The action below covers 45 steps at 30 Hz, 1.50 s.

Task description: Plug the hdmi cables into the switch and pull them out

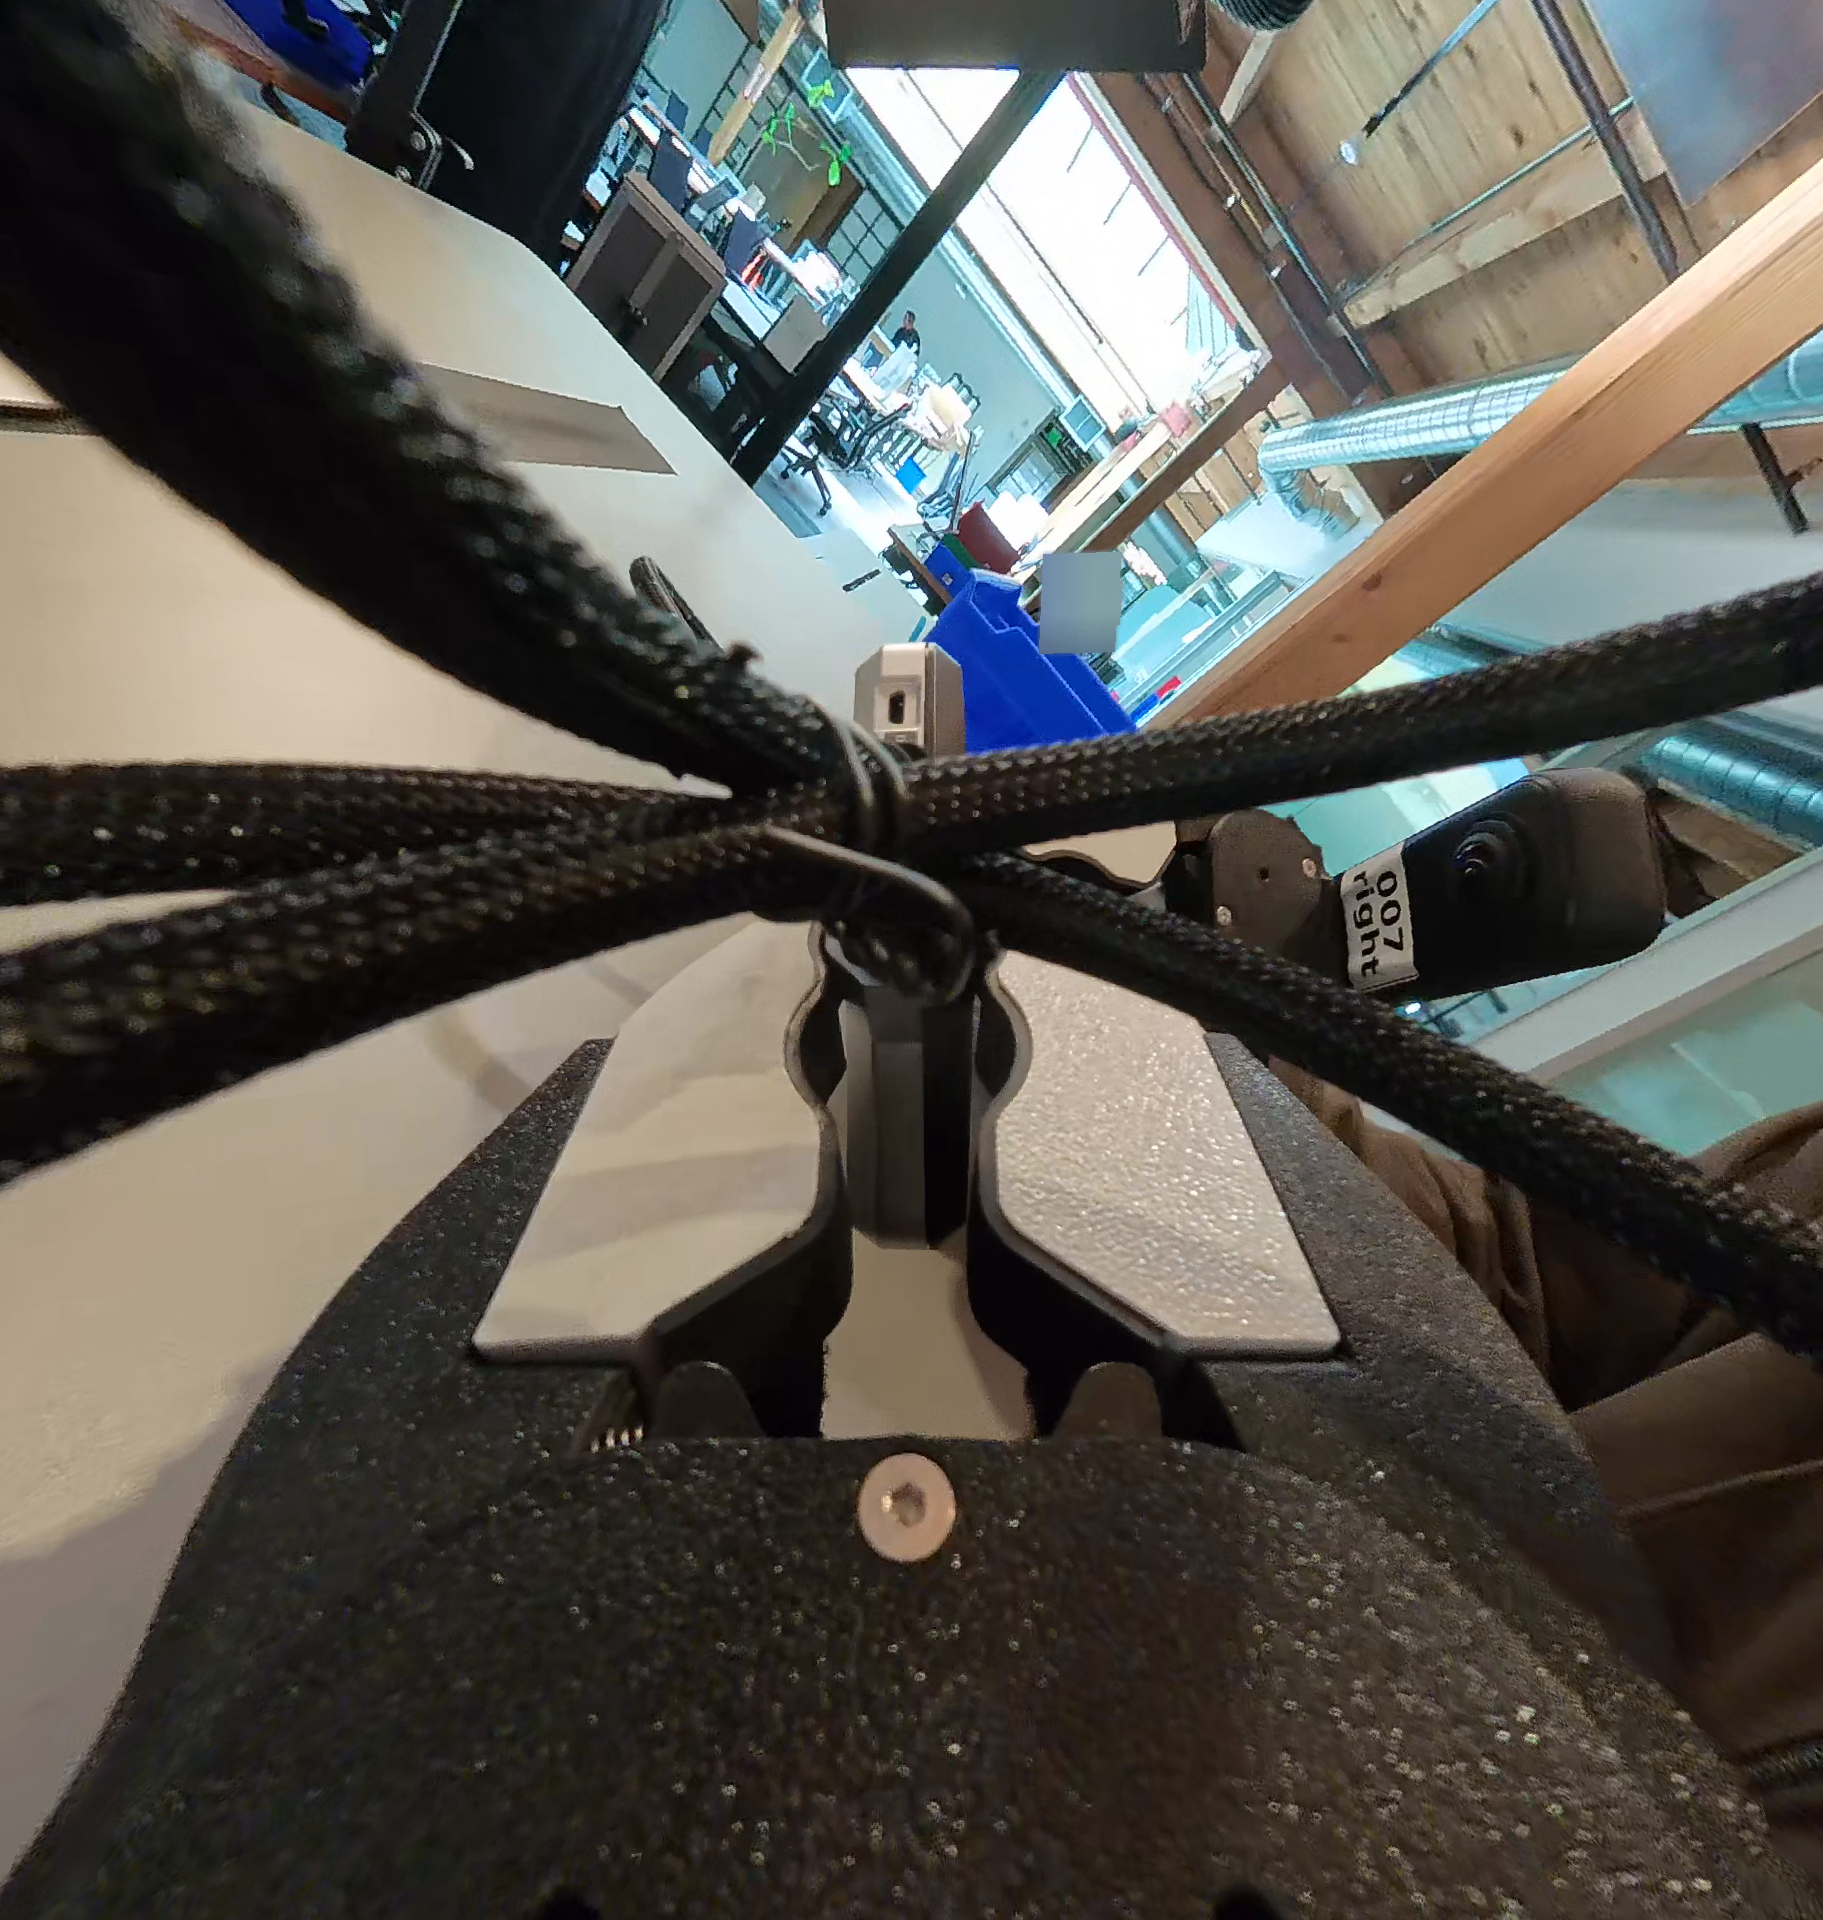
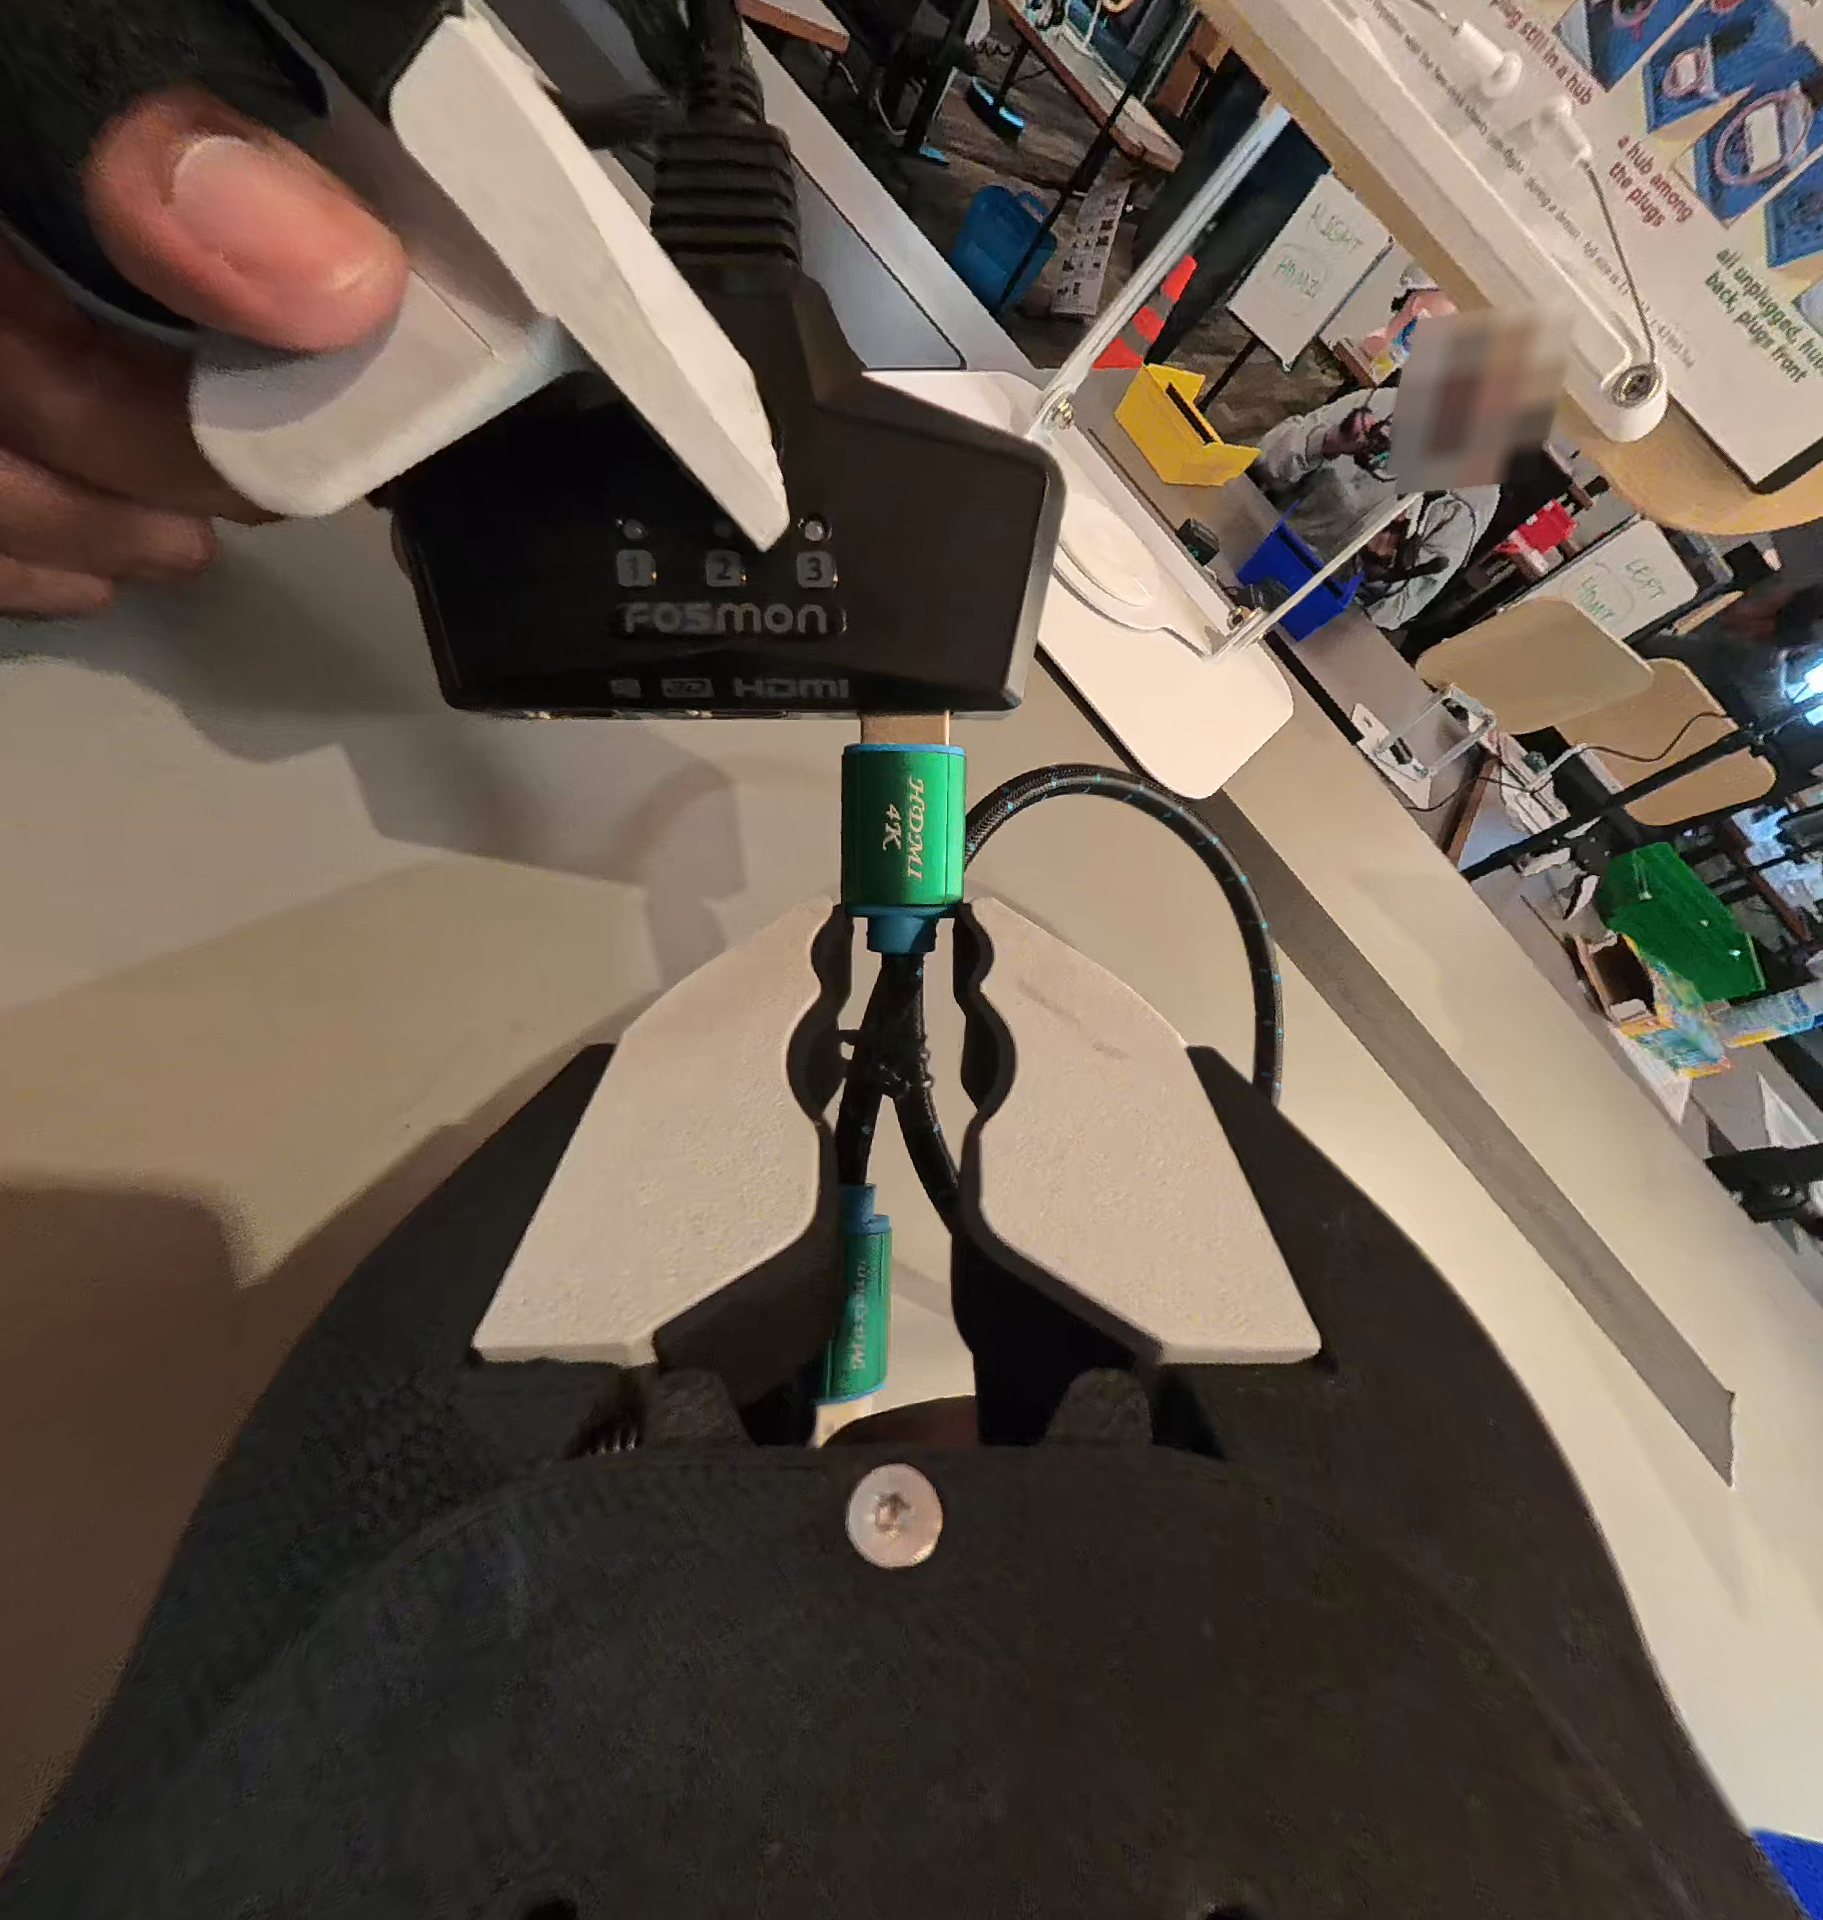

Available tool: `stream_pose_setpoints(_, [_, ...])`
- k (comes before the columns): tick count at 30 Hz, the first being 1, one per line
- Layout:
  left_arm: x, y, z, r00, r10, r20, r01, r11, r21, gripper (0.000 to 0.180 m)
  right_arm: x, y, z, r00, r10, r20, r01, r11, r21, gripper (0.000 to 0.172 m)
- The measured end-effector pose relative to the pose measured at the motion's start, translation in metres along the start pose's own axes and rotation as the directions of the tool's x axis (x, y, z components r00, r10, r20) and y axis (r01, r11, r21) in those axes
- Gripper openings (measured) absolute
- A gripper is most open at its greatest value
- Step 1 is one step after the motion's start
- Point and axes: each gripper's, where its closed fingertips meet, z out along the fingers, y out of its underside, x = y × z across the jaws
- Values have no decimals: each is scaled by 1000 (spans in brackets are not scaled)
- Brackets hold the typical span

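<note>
In the right wrist view a black switch box [image 2: 886,582] is held above the table by my left gripper, whose white finger [image 2: 595,281] lies across its top. A green plug [image 2: 902,831] has its metal tip in the box's front port. My right gripper [image 2: 899,914] is shut on the plug's rear end. The plug's black braided cable [image 2: 1229,894] loops right, and a second green plug [image 2: 855,1320] hangs between the fingers. In the left wrist view my left gripper [image 1: 899,966] is shut on the box's dark edge [image 1: 891,1101], behind a tied bundle of black braided cables [image 1: 865,800].
A hand [image 2: 211,239] holds the left gripper. The right gripper's body [image 1: 1406,894] shows at right. The white table [image 2: 263,935] lies below, with a white stand base [image 2: 1167,644] and a dark edge strip [image 2: 1509,1143]. A blue bin [image 1: 1021,675] and a grey device [image 1: 907,696] stand beyond. There is about 6 cm between the tips of the two grippers.
</note>
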Motion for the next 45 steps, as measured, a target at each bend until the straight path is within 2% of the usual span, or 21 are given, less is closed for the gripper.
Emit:
stream_pose_setpoints(4, [-1, 6, 2, 999, 42, 29, -41, 998, -49, 22, -1, 5, 1, 999, -55, 3, 55, 998, -18, 18])
stream_pose_setpoints(9, [4, 11, 0, 998, 63, 0, -63, 994, -93, 18, -2, 0, -5, 993, -120, 15, 119, 992, 29, 17])
stream_pose_setpoints(15, [3, 15, 1, 995, 95, 27, -91, 988, -126, 21, -4, 2, -3, 990, -137, 20, 137, 991, 14, 17])
stream_pose_setpoints(21, [8, 14, 2, 995, 102, 4, -101, 986, -129, 21, -1, -2, -6, 994, -104, 20, 103, 993, 51, 17])
stream_pose_setpoints(29, [-4, 4, 3, 999, -54, 6, 54, 998, -32, 22, -1, 2, 2, 1000, -20, 12, 20, 1000, 15, 19])
stream_pose_setpoints(33, [-17, 7, 4, 992, -90, 86, 94, 995, -43, 24, -6, 16, 8, 999, -14, 35, 16, 997, -73, 18])
stream_pose_setpoints(37, [-32, 10, 3, 976, -137, 171, 147, 988, -47, 48, -4, 32, 12, 999, 26, 35, -20, 987, -159, 11])
stream_pose_setpoints(42, [-41, 30, 0, 946, -218, 241, 255, 957, -135, 56, 11, 44, 12, 990, 137, -25, -139, 969, -206, 11])
stream_pose_setpoints(45, [-32, 45, -5, 956, -215, 198, 261, 933, -247, 47, 15, 52, 12, 986, 160, -49, -167, 957, -238, 11])
